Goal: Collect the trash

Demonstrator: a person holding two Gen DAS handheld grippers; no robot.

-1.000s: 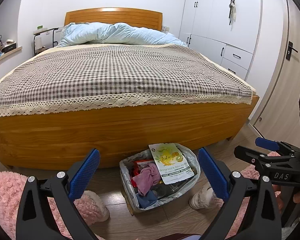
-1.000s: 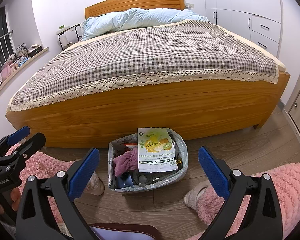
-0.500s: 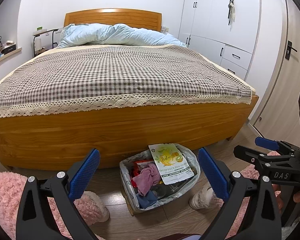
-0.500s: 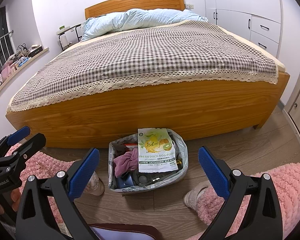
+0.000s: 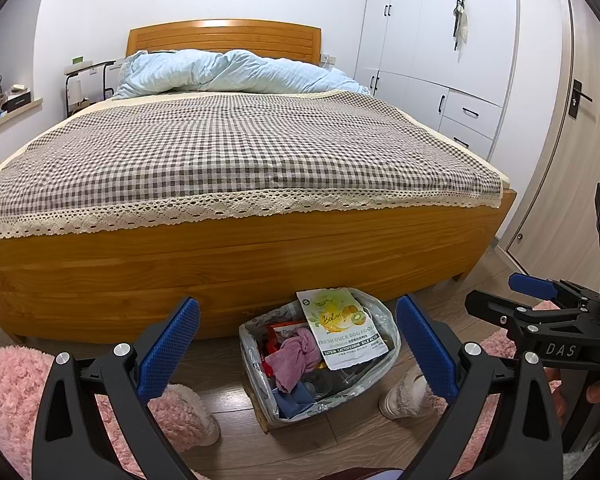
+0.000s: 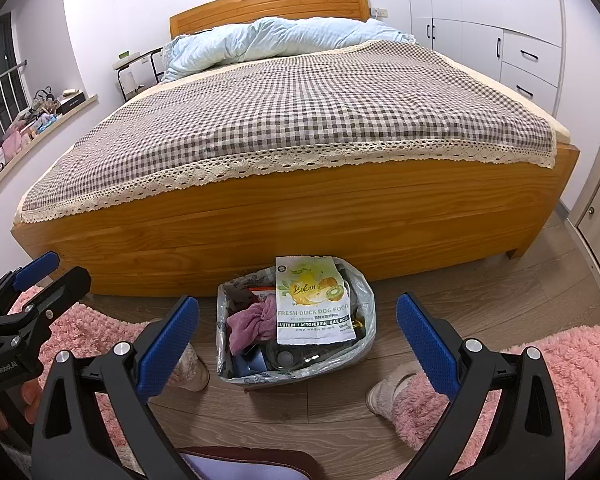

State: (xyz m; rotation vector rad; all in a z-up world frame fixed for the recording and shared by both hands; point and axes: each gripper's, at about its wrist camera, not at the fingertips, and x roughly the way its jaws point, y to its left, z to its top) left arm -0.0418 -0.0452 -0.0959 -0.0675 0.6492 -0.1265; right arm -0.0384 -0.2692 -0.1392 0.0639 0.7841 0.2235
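Trash bin (image 6: 364, 292) on wood floor (image 6: 480, 280); bed (image 6: 300, 128) behind.

Black tongs (image 5: 298, 354), blue textured pads (image 5: 168, 350), silver screws

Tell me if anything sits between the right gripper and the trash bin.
Nothing visible does. The right gripper is open, and the trash bin with the dog food pouch on top shows between its fingers, only bare floor before it.
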